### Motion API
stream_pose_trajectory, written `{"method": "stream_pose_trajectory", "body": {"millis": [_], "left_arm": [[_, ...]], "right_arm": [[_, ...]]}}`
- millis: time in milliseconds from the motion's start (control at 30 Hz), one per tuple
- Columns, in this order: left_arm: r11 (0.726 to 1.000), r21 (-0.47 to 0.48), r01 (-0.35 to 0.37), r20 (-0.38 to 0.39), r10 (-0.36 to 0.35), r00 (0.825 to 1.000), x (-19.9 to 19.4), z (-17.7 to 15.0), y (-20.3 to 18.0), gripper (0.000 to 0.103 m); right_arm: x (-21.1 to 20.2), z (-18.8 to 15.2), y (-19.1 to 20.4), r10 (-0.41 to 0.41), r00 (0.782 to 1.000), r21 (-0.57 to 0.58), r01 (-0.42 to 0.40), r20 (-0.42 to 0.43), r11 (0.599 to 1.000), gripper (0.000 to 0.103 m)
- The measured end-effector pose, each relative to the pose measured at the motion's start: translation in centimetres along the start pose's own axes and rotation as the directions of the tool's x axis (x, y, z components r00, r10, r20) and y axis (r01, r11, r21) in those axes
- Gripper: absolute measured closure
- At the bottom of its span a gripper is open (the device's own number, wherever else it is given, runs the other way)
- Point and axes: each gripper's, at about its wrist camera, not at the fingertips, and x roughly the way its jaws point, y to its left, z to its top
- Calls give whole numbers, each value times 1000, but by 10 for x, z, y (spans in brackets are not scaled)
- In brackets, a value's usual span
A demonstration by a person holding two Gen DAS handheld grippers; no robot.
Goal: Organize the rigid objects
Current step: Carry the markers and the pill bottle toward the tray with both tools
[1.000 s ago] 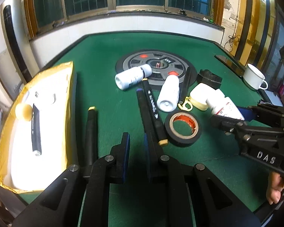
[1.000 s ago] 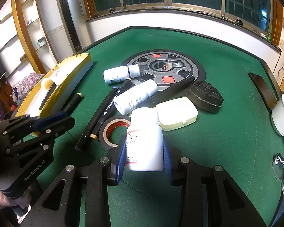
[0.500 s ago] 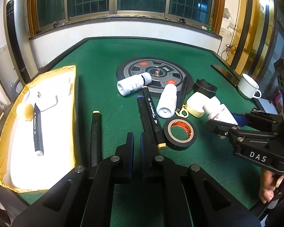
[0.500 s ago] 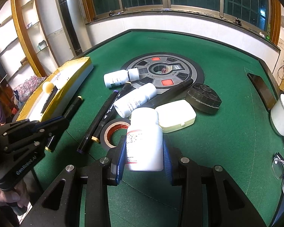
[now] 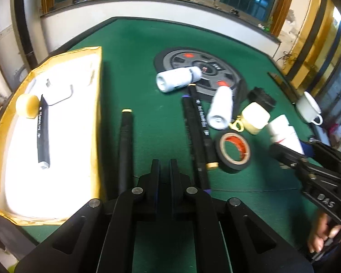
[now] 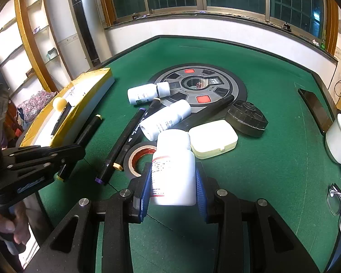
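Right wrist view shows the white bottle (image 6: 174, 170) clamped between the blue pads of the right tongs (image 6: 174, 182), lifted just above the green tabletop (image 6: 272, 170), near the tape roll (image 6: 136, 159) and cream case (image 6: 212, 142). To do this step well, I judge the grip should stay firm and level while the bottle travels over the markers (image 6: 125, 141) toward the yellow-edged box (image 6: 88, 86). The left tongs (image 5: 164, 173) are clenched, empty. Compared with a second ago, the left tongs have closed fully and shifted sideways; the bottle has not moved.
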Motion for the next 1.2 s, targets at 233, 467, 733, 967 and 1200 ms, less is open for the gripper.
{"method": "stream_pose_trajectory", "body": {"millis": [233,467,733,967,1200], "left_arm": [[989,54,-139,26,137,990,3,4,2,87],[965,144,-218,-30,224,974,23,15,-6,70],[981,135,-141,-146,160,976,46,39,-10,56],[994,106,9,-160,8,987,21,20,-15,89],[961,258,-95,-135,134,982,24,2,-21,86]], "right_arm": [[1,-1,0,5,1000,5,-4,-9,1000,72],[0,-1,2,9,1000,1,-9,-9,1000,72],[0,-1,0,17,1000,10,-17,-10,1000,71],[-1,-1,-2,21,1000,21,-21,-6,1000,72],[0,-1,-2,19,1000,24,-19,-10,1000,72]]}}
